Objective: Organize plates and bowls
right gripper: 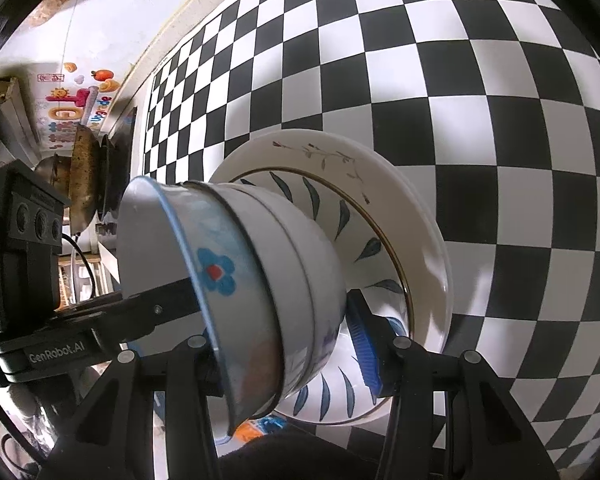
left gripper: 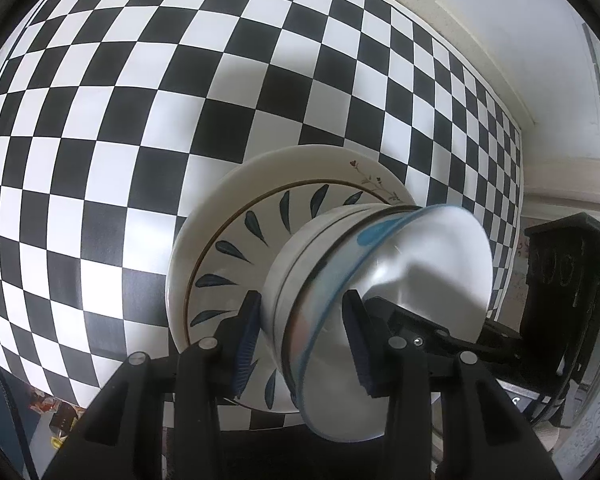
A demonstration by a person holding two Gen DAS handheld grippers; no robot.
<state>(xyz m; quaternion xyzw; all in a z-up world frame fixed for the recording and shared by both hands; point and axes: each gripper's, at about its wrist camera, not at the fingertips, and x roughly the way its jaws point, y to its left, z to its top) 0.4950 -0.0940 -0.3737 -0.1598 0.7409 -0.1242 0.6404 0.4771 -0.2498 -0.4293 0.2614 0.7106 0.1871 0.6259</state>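
Only right wrist shows bowl's (right gripper: 236,280) blue flower (right gripper: 217,271).

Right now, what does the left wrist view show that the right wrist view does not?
Only the left wrist view shows the inside of the top bowl, plain and glossy. Only the right wrist view shows that bowl's blue flower with a red centre and the colourful wall stickers. Both show nested bowls on stacked plates, the checkered tablecloth, and jaws straddling the bowl walls.
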